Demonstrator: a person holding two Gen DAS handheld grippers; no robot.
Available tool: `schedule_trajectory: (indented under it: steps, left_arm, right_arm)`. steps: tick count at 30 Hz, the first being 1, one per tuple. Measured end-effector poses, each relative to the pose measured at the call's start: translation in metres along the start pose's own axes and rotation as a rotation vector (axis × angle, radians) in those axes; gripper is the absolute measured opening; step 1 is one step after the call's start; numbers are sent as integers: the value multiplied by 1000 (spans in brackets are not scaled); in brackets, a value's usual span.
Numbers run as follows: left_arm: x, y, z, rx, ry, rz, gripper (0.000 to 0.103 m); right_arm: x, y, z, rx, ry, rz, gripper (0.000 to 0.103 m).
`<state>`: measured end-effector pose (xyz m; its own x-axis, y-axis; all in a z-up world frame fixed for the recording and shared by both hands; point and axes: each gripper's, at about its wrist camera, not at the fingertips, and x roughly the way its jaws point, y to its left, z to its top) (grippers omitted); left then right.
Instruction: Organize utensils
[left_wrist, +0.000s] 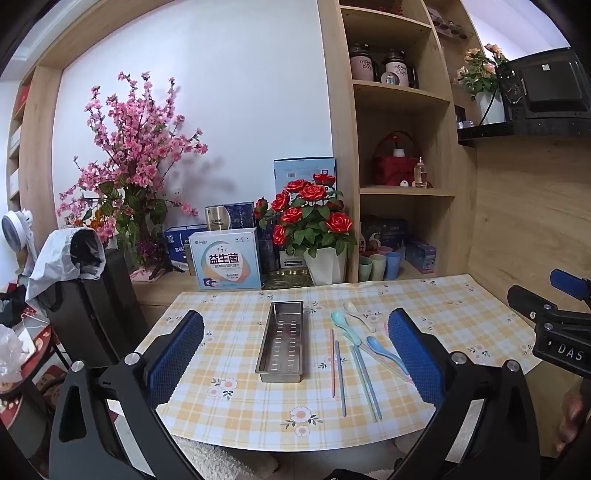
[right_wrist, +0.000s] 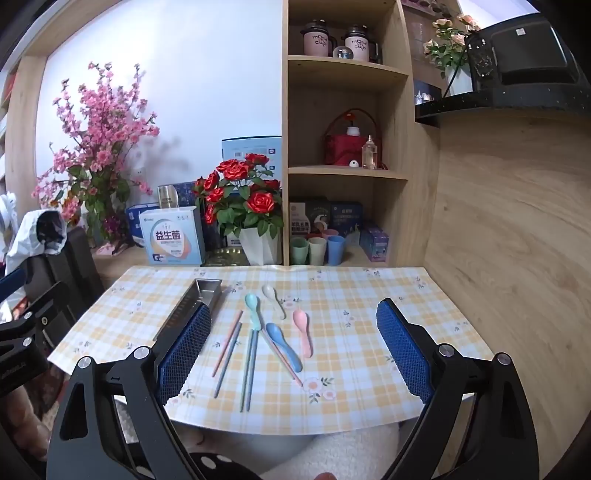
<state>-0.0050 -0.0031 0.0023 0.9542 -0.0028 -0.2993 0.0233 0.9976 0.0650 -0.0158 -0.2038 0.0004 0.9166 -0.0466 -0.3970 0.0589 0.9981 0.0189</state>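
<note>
Both your left tool (left_wrist: 295, 354) and right tool (right_wrist: 293, 352) hang wide apart, holding nothing. The spoons (right_wrist: 282, 334) and chopsticks (right_wrist: 236, 356) lie loose on the worktop (right_wrist: 354, 398), just beside the steel tray (left_wrist: 282, 341), probably their destination.

Both fisheye views are evenly and softly lit, bright on the white wall (left_wrist: 221, 92), where the pink blossom branches (left_wrist: 136, 147) cast a blurred grey shadow to their right. Straight lines bow strongly toward the edges and the corners fall into black vignette. The yellow checked tablecloth (right_wrist: 351, 369) is sharp and free of glare, while the black gripper frames nearest the lens look slightly soft.
</note>
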Motion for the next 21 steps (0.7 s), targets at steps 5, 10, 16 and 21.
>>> schedule_trajectory:
  steps: [5,10,16,21]
  left_arm:
    - [2,3,-4,-3,0,0,98]
    - [2,4,-4,-5,4,0,98]
    - [3,4,-7,-5,5,1,98]
    - [3,5,-10,-4,6,-1,98]
  right_arm:
    - [1,-1,0,2,-3,0,88]
    - [2,-2,-2,4,-1,-1,88]
    - [-1,3,0,4,4,-3,88]
    - [3,-2,-1,13,8,-1,88]
